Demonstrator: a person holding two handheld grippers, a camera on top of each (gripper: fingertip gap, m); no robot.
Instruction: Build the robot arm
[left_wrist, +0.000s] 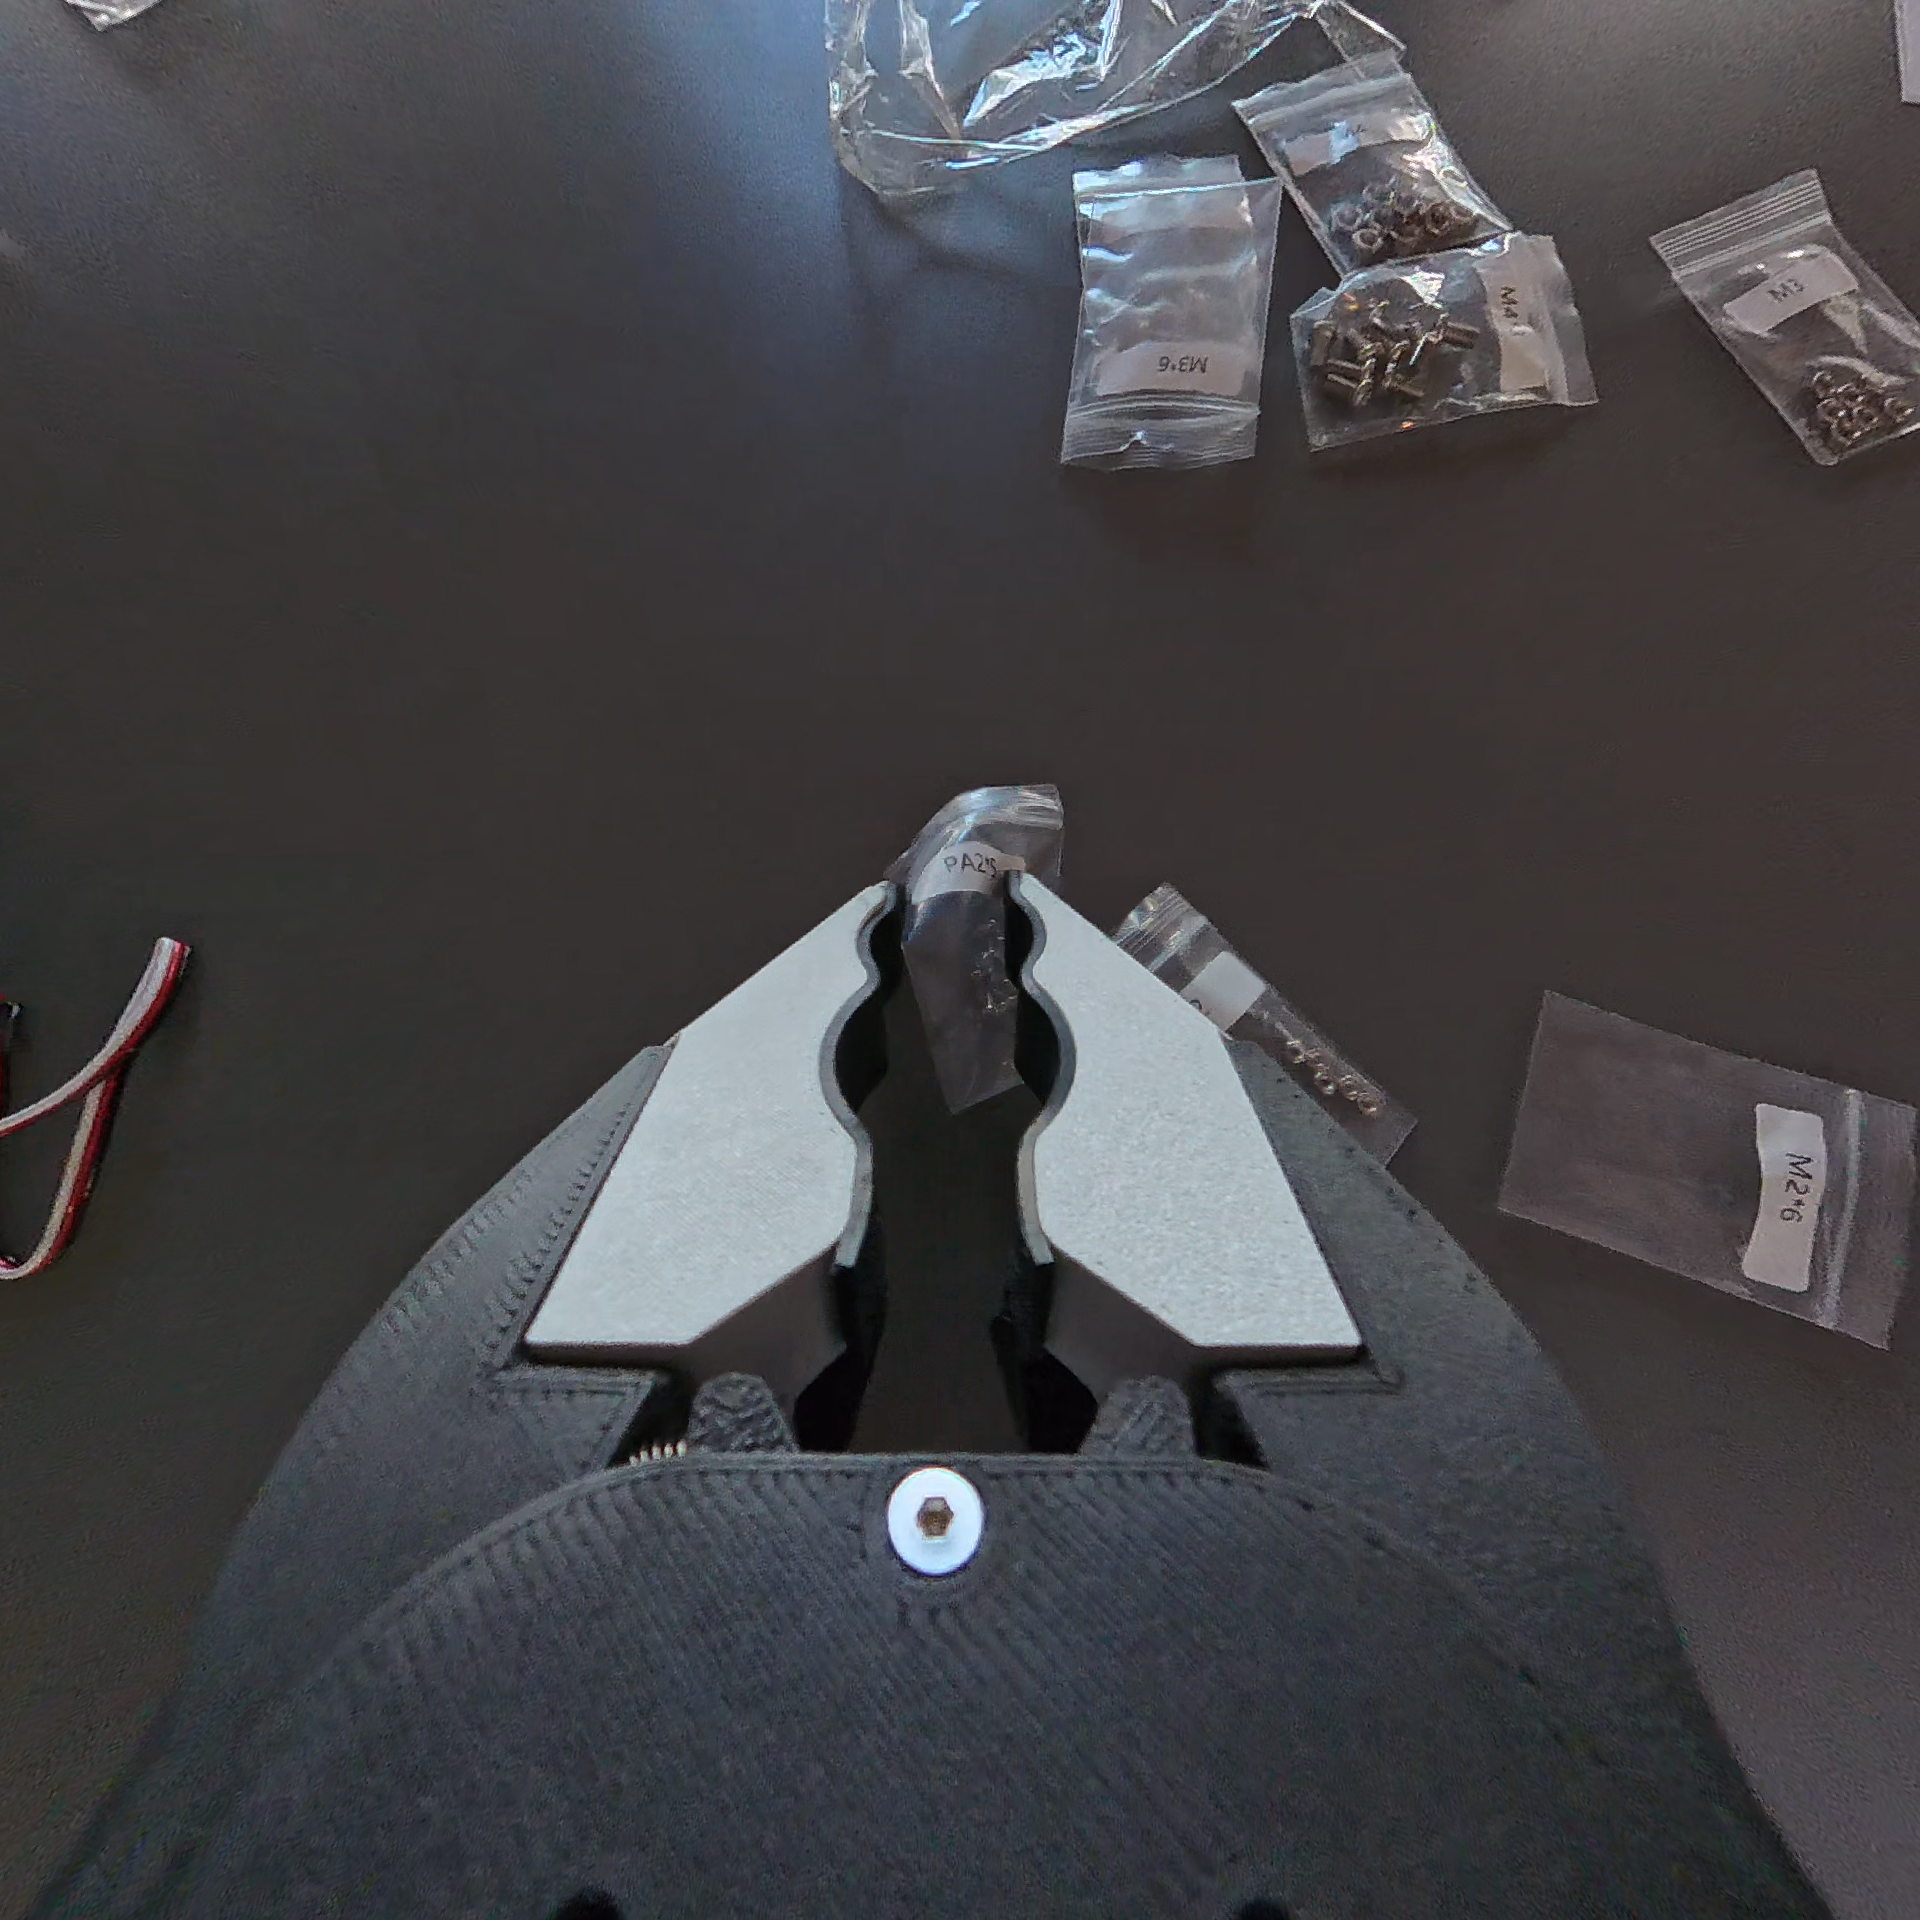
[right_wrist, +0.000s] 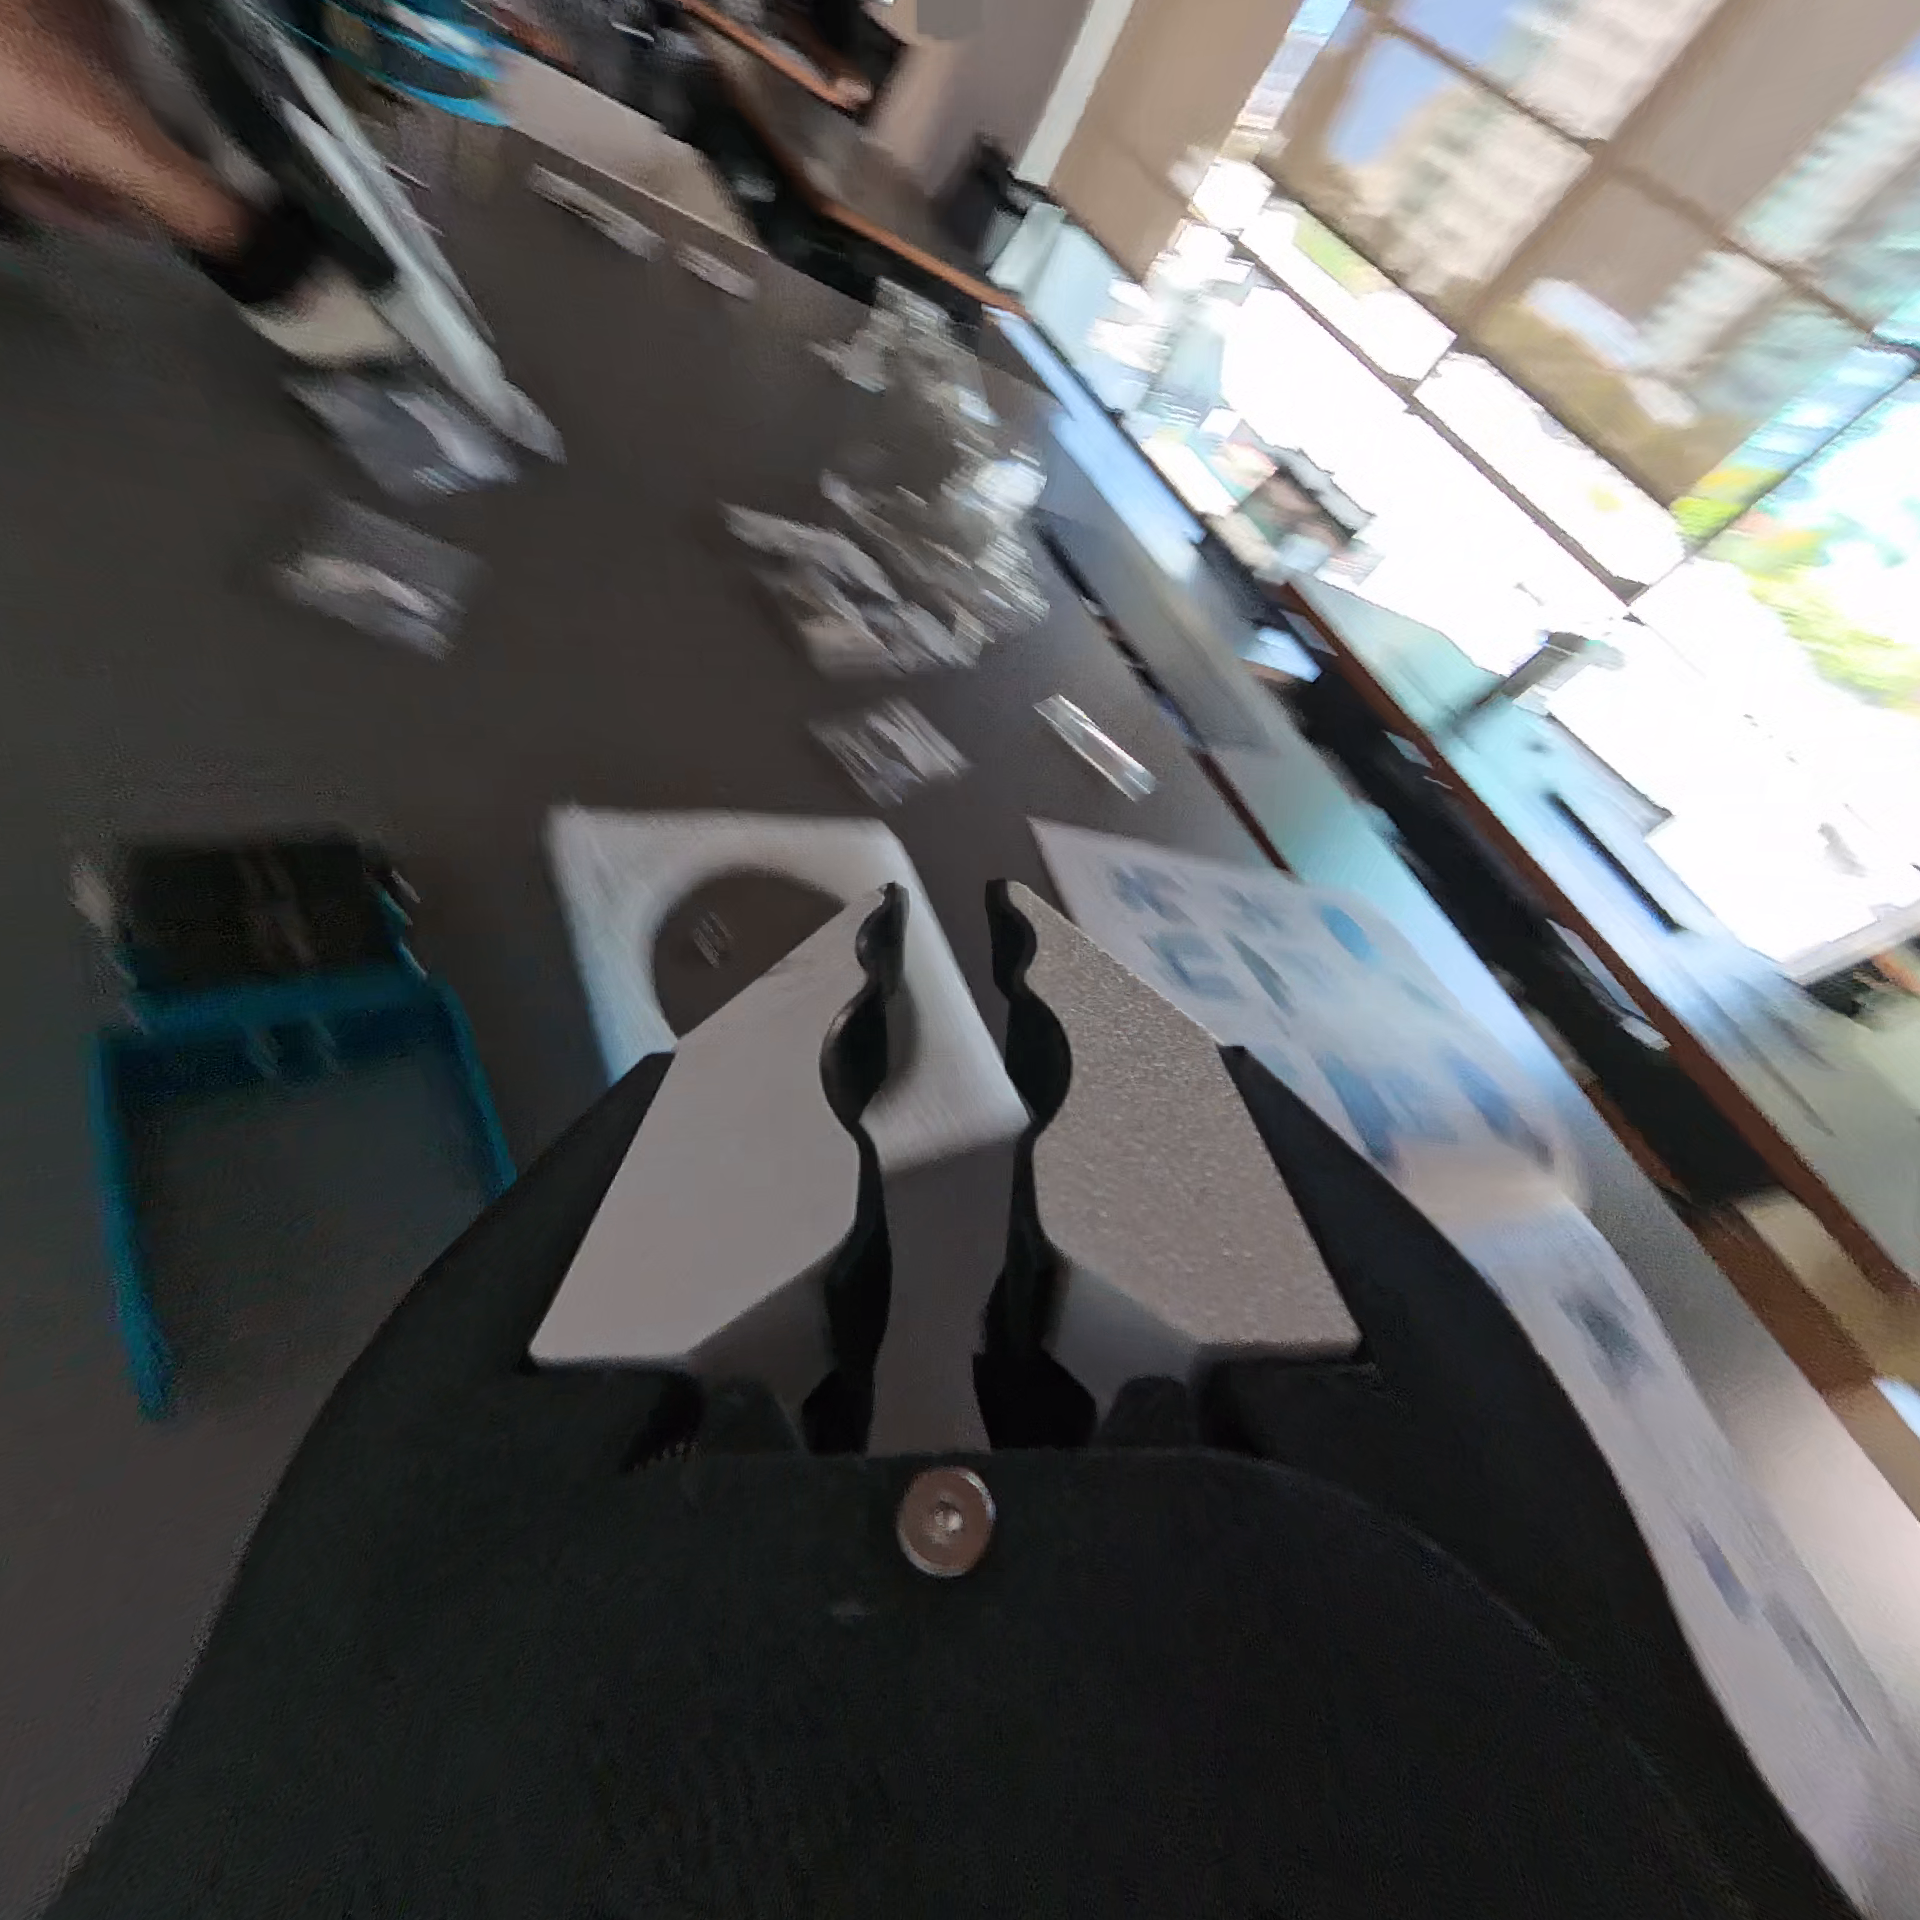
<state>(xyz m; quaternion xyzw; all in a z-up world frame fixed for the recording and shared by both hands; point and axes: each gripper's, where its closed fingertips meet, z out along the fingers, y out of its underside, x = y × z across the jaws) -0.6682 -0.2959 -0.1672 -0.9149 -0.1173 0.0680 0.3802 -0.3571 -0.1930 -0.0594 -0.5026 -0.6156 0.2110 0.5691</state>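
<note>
A small clear bag (left_wrist: 961, 971) with a white label and a few tiny screws inside is clamped between the jaws of the left gripper (left_wrist: 954, 896), above the dark bench (left_wrist: 520, 520). Its long axis runs roughly along the fingers, tilted slightly, with the labelled end sticking out past the tips and the other end hanging back between the fingers. Six more small labelled bags lie on the bench: one (left_wrist: 1262, 1023) partly under the gripper's right side, one (left_wrist: 1704, 1164) further right, and four grouped beyond (left_wrist: 1164, 312) (left_wrist: 1371, 171) (left_wrist: 1439, 338) (left_wrist: 1797, 312). A crumpled clear wrapper (left_wrist: 1039, 83) lies behind them; a red and white wire (left_wrist: 99, 1081) sits at the left edge

The right gripper (right_wrist: 943, 904) has its jaws slightly apart, holding nothing; its view is blurred. Ahead lie a white square piece with a round hole (right_wrist: 748, 894), a blue tray (right_wrist: 281, 1018) and a printed sheet (right_wrist: 1351, 1018)
</note>
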